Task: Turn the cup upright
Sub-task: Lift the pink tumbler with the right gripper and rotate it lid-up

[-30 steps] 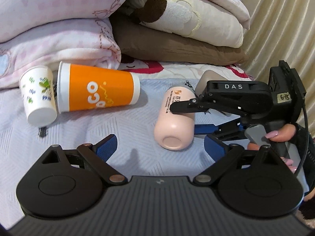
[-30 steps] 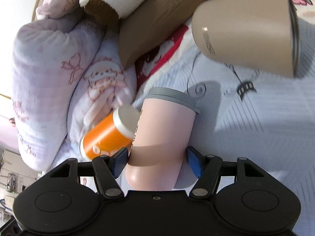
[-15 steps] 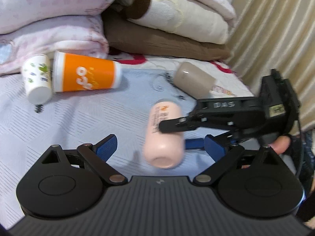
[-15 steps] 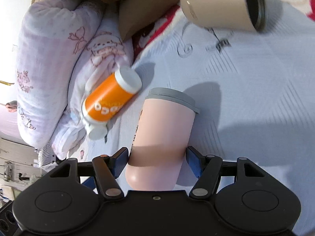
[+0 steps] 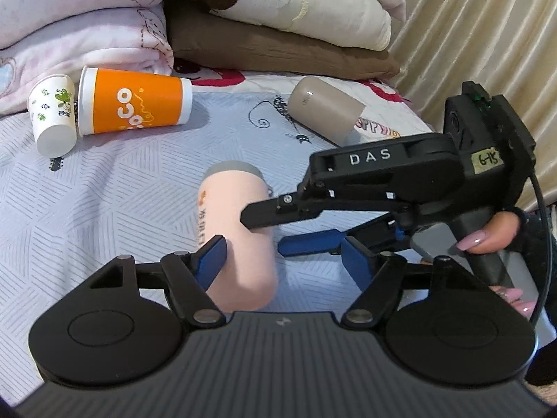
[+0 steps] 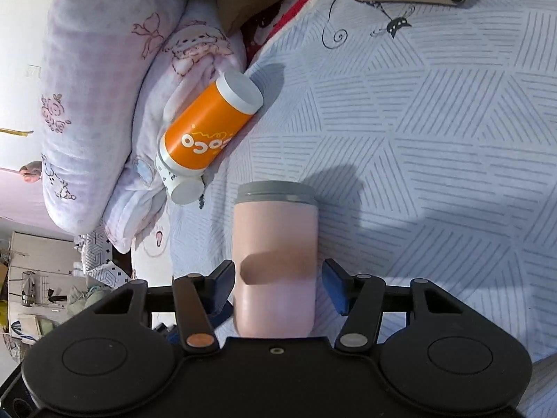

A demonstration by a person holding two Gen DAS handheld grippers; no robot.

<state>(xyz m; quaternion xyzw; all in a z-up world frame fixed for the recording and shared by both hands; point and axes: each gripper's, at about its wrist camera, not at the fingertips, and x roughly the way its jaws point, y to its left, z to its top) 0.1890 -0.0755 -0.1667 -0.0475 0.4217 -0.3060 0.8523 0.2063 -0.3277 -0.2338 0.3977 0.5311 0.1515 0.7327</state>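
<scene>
My right gripper (image 6: 276, 280) squeezes the pink cup (image 6: 275, 257) around its middle, above the bed sheet (image 6: 435, 146). My left gripper (image 5: 282, 256) is wide open, holding nothing

Pink cup (image 5: 240, 233): smooth matt body, grey plastic-looking lid (image 6: 276, 192). Orange cup (image 5: 134, 105) and small white cup (image 5: 54, 115) beside it: paper, slight sheen. Beige tumbler (image 5: 325, 115): smooth satin. Bedsheet (image 5: 104, 209): woven cloth, striped. Blankets (image 5: 87, 10): fluffy fleece.

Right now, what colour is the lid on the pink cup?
Grey; the lid on the pink cup shows best in the right wrist view.
</scene>
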